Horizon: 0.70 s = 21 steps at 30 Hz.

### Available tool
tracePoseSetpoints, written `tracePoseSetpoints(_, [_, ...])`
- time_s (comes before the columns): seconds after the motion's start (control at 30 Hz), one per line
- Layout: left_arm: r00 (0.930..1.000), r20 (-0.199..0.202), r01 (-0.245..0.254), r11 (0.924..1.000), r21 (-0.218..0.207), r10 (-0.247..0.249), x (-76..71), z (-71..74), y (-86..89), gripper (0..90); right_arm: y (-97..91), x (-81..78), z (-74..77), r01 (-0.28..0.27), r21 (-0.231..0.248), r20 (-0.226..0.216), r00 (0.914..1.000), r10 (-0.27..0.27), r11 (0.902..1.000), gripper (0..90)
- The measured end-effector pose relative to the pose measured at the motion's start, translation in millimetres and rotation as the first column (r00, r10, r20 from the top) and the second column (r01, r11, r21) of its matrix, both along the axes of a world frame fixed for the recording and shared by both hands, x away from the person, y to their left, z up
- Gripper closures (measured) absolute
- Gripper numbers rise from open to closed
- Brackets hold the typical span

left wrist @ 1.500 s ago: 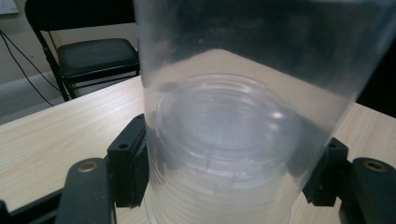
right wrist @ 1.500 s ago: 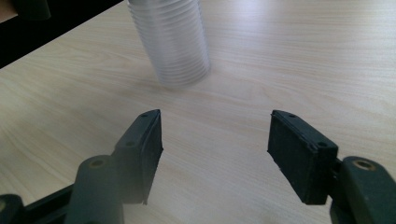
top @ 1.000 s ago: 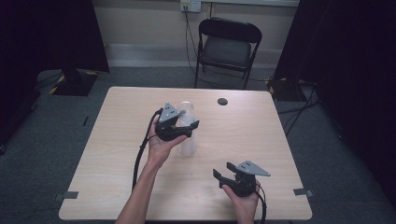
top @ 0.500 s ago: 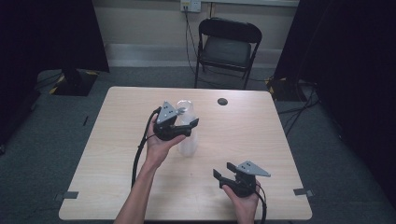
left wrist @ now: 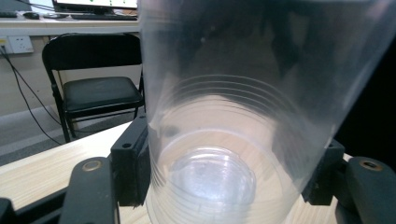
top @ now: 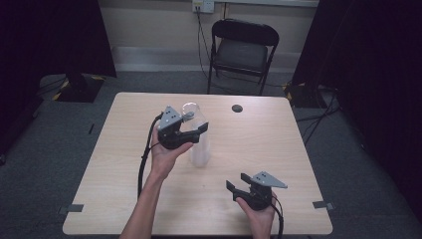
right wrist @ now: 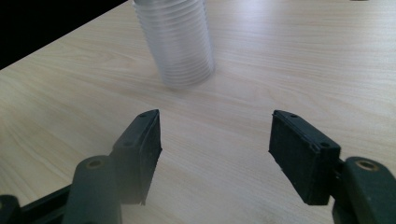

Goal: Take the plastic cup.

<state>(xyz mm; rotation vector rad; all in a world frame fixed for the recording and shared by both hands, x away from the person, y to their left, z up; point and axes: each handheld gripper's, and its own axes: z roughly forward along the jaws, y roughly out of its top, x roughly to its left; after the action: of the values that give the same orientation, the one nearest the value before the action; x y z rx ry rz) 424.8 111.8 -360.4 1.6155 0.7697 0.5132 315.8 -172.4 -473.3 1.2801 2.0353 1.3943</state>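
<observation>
A stack of clear ribbed plastic cups (top: 200, 149) stands upright near the middle of the wooden table (top: 278, 144). My left gripper (top: 196, 127) reaches in from the left at the stack's upper part. Its jaws have just been closing, and their pads now press both sides of the top clear cup (left wrist: 233, 93), as the left gripper (left wrist: 229, 172) view shows from close up. My right gripper (top: 238, 181) rests low near the front right of the table, open and holding nothing. In its own view the right gripper (right wrist: 215, 140) points at the foot of the cup stack (right wrist: 177, 42), well short of it.
A small dark round disc (top: 237, 108) lies at the back of the table. A black folding chair (top: 242, 47) stands behind the far edge, with cables on the floor around it. Dark curtains hang on both sides.
The left gripper has shifted slightly to the left, and the cup's rim has moved with it. The right gripper has kept still.
</observation>
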Motion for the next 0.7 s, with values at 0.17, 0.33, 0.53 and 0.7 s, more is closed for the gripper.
tracePoseSetpoints(0.17, [0.9994, -0.029, -0.02, 0.9994, -0.026, 0.019, -1.9, 2.8, 11.6, 33.7, -0.5, -0.2, 0.4, 0.002, 0.005, 0.001, 1.0, -0.002, 1.0, 33.3])
tracePoseSetpoints(0.33, [0.9974, -0.059, -0.044, 0.9971, -0.062, 0.041, -4.3, 2.8, 24.4, 34.1, 0.8, 0.2, 0.1, -0.004, 0.001, -0.001, 1.0, 0.004, 1.0, 33.3])
tracePoseSetpoints(0.53, [0.9974, -0.065, -0.038, 0.9948, -0.094, 0.032, -23.7, 3.9, 37.2, 33.8, 2.6, 0.1, -0.1, -0.008, -0.004, 0.0, 1.0, 0.008, 1.0, 33.2])
tracePoseSetpoints(0.7, [0.9934, -0.091, -0.079, 0.9903, -0.114, 0.069, -33.7, 2.6, 45.5, 33.8, 3.4, -0.5, -0.7, -0.015, -0.001, 0.001, 0.9999, 0.015, 0.9999, 33.1])
